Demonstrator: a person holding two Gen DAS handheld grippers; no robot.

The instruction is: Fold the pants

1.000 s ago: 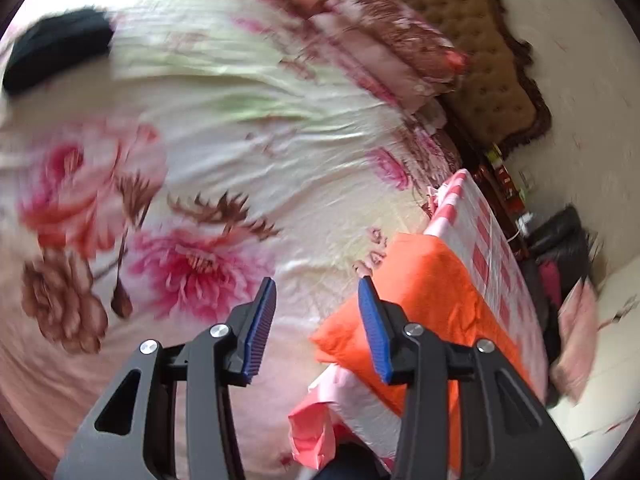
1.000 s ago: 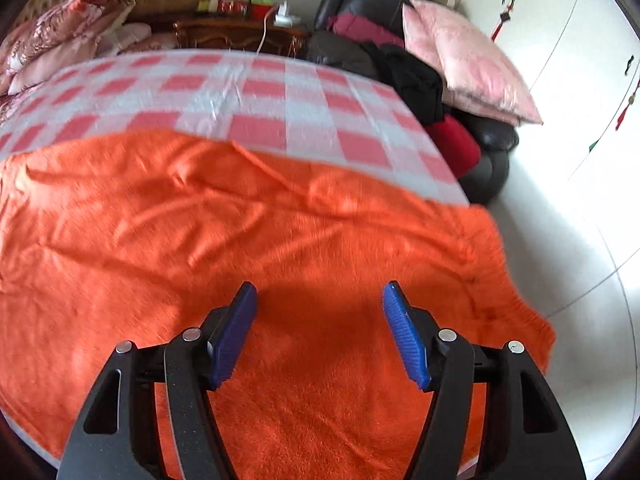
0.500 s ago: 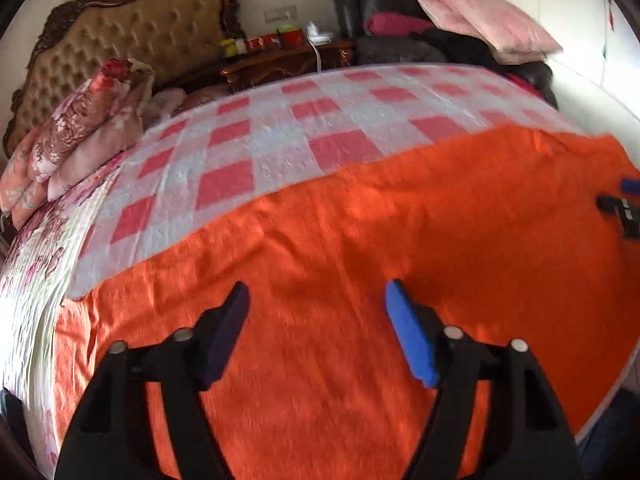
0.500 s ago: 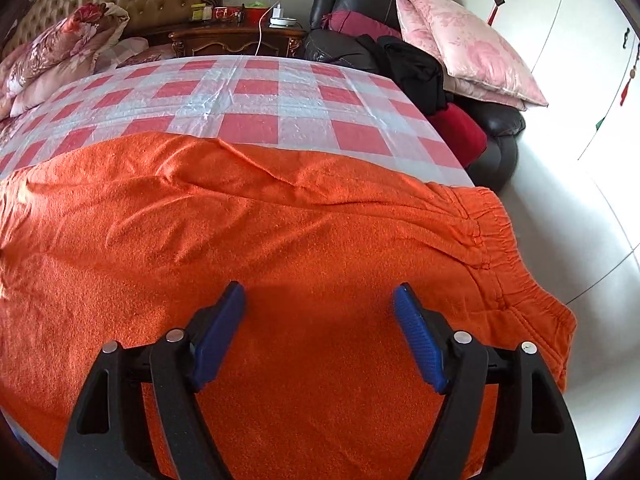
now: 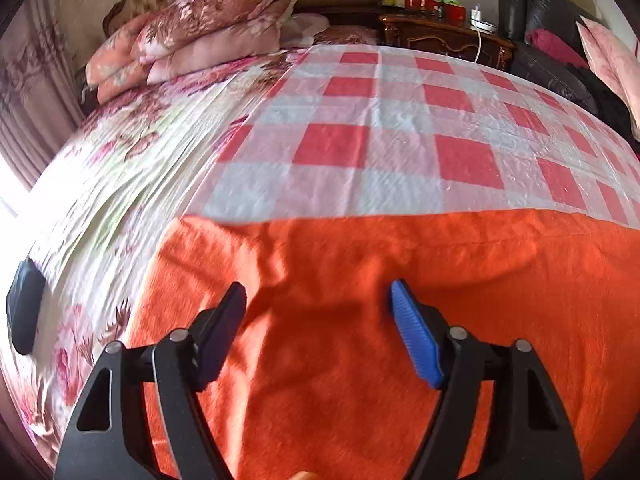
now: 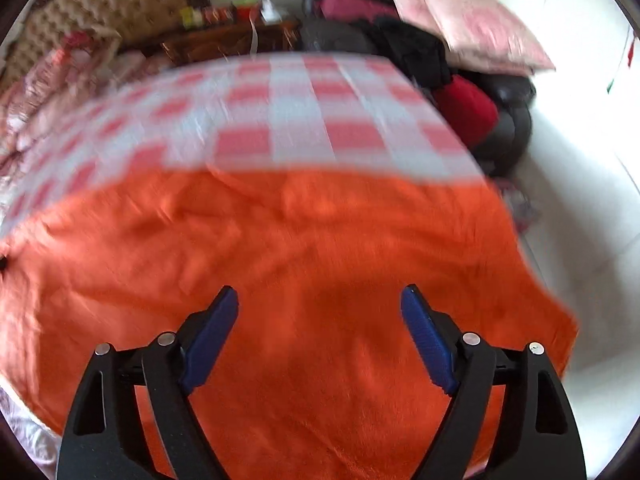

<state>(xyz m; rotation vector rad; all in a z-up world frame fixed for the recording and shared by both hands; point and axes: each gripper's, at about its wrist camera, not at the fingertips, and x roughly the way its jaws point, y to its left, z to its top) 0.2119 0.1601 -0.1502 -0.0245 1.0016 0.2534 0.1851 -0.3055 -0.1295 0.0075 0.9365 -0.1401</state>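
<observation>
Orange pants (image 5: 520, 280) lie spread flat across the near part of the bed, on a red and white checked cloth (image 5: 400, 120). My left gripper (image 5: 317, 286) hovers over their left part, near the left edge of the fabric. It is open, its jaws are closing a little, and nothing is between them. My right gripper (image 6: 319, 289) hangs above the right part of the pants (image 6: 280, 240). Its jaws are opening, with only the fabric below them. The right wrist view is blurred.
A floral bedsheet (image 5: 132, 152) lies left of the checked cloth, with folded quilts (image 5: 200, 40) by the headboard. A dark object (image 5: 24, 312) sits on the sheet at far left. A nightstand (image 5: 440, 36) and a sofa with pillows (image 6: 460, 20) stand behind. White floor (image 6: 580, 220) is at right.
The left gripper swung from the floral sheet to above the pants and rolled upright, its jaws now wider. The right gripper's jaws widened and it shifted slightly.
</observation>
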